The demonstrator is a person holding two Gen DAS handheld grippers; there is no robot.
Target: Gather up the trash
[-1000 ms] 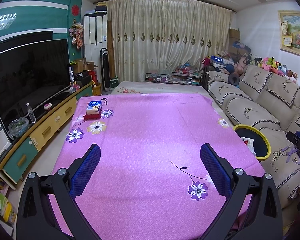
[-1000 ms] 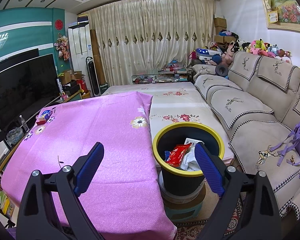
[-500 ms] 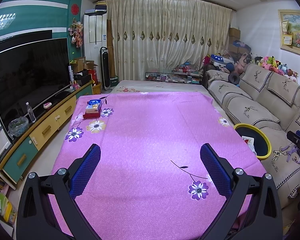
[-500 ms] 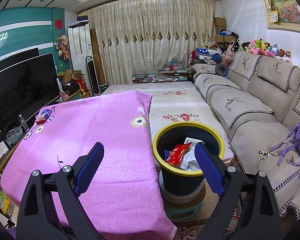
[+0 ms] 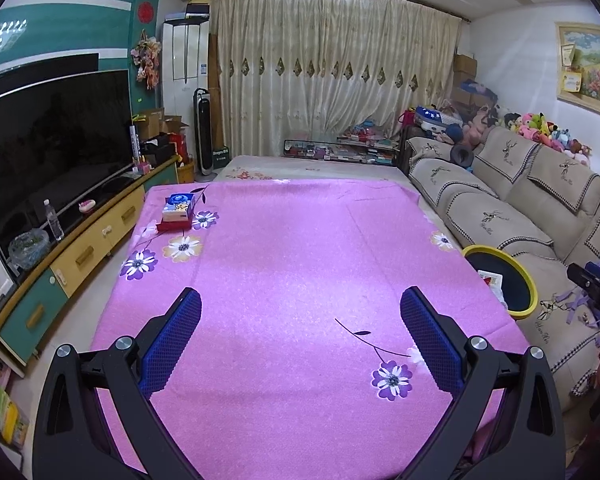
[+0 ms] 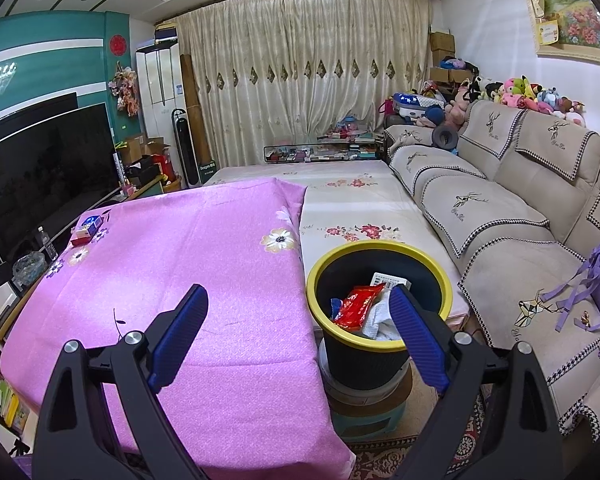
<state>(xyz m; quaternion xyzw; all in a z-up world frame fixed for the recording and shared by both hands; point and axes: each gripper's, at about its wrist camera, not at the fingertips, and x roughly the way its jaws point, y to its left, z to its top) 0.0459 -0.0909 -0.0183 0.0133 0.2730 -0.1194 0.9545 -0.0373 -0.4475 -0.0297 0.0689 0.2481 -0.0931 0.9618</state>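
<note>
A black trash bin with a yellow rim (image 6: 380,316) stands on a stool beside the table's right edge. It holds a red wrapper (image 6: 356,306), white crumpled paper (image 6: 380,320) and a white card. The bin also shows in the left wrist view (image 5: 500,280). My right gripper (image 6: 296,328) is open and empty, held above the table edge and the bin. My left gripper (image 5: 300,332) is open and empty above the pink flowered tablecloth (image 5: 292,264). No loose trash shows on the cloth.
A blue tissue pack on a red box (image 5: 176,210) sits at the table's far left corner. A TV cabinet (image 5: 80,248) runs along the left. A beige sofa (image 6: 512,220) lines the right. A floral mat (image 6: 352,204) lies beyond the table.
The left wrist view has shifted slightly, so the table sits a little lower in frame. The right gripper has barely moved. Both stay open.
</note>
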